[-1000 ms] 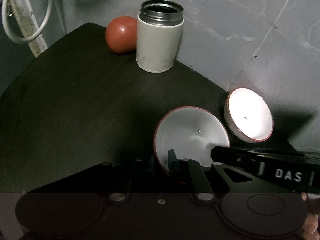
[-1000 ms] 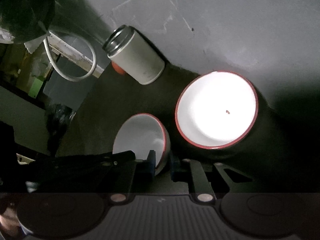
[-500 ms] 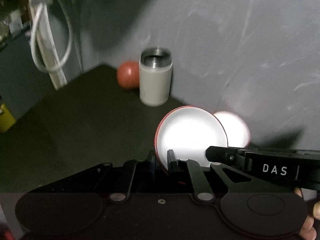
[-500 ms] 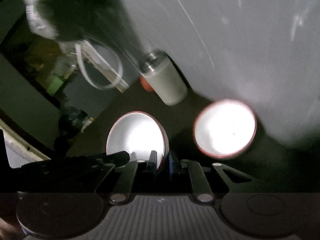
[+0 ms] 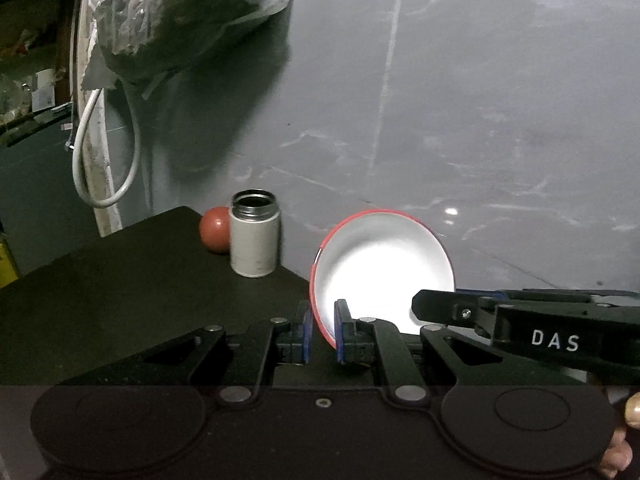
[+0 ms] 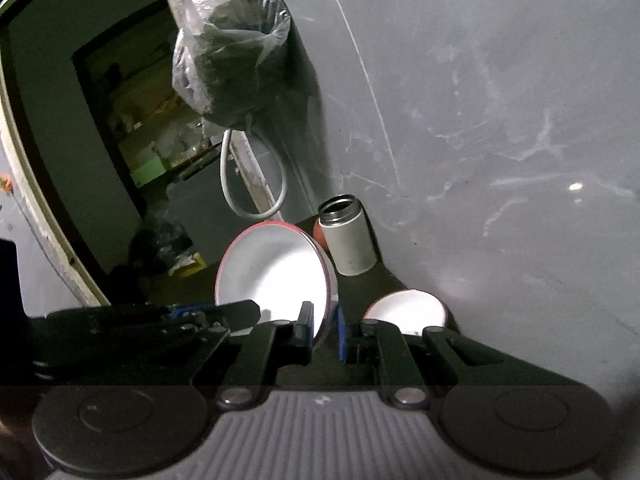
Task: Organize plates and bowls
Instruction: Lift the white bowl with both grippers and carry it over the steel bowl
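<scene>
Two round, glossy white bowls with red rims, both empty. The held bowl point(image 5: 380, 268) is tilted on edge above the dark matte table point(image 5: 120, 280), its rim pinched by both the left gripper point(image 5: 322, 332) and the right gripper point(image 6: 324, 332). The second bowl point(image 6: 406, 310) rests on the table. One open cylindrical canister point(image 5: 255, 240), contents not visible; one red ball point(image 5: 214, 230) beside it.

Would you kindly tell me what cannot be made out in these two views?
- Second red-rimmed white bowl: absent from the left wrist view, probably behind the held red-rimmed white bowl; right wrist view, near edge behind the right gripper.
- Round red object: right wrist view, mostly behind the grey metal canister.
- Held bowl's inside: left wrist view, washed out by glare.
</scene>
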